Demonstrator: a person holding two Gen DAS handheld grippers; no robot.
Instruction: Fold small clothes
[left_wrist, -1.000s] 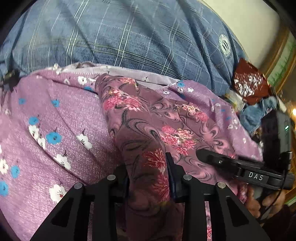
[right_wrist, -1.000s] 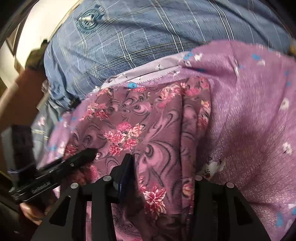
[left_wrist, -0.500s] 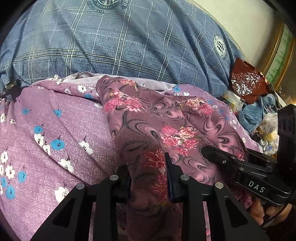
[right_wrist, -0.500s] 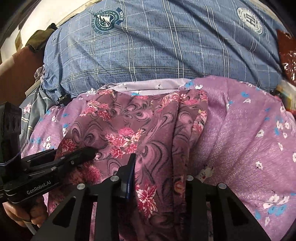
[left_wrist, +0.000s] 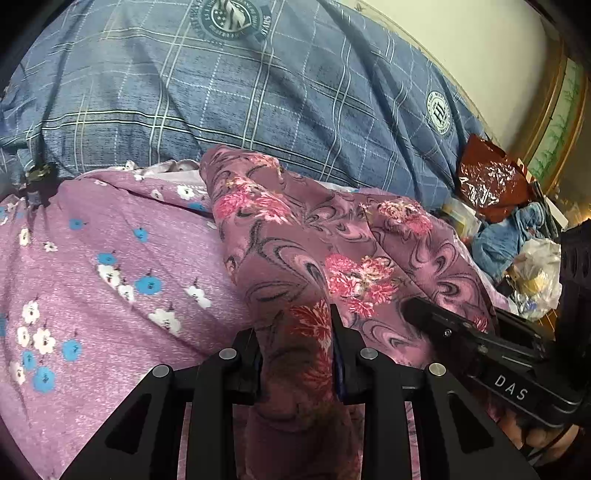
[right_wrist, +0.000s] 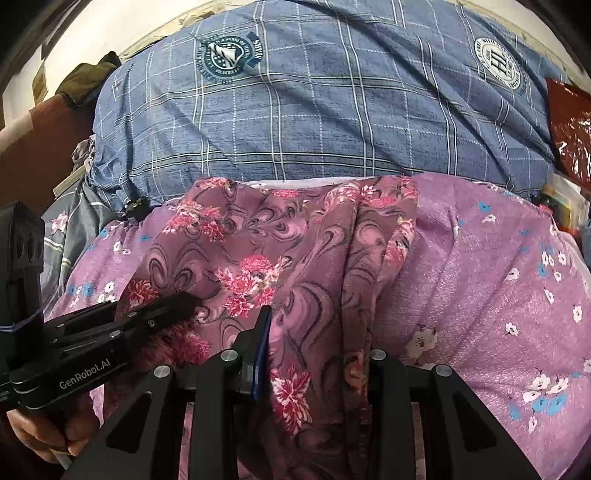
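Observation:
A mauve garment with pink flowers and dark swirls (left_wrist: 295, 243) lies bunched on a purple flowered bedspread (left_wrist: 110, 295). My left gripper (left_wrist: 295, 354) is shut on a fold of its near edge. My right gripper (right_wrist: 317, 350) is shut on another fold of the same garment (right_wrist: 295, 266), further right along the near edge. Each gripper shows in the other's view: the right one on the right of the left wrist view (left_wrist: 480, 347), the left one on the left of the right wrist view (right_wrist: 110, 332). The cloth hangs between them and trails back toward the pillow.
A large blue plaid pillow (left_wrist: 258, 92) fills the back in both views. A red foil bag (left_wrist: 487, 177), blue cloth (left_wrist: 506, 240) and plastic bags (left_wrist: 535, 277) are piled at the bed's right. A dark wooden headboard (right_wrist: 33, 147) stands at the left.
Both grippers have drawn back and up with the garment held, so more of the pillow and bedspread shows. The cloth has stretched out between them.

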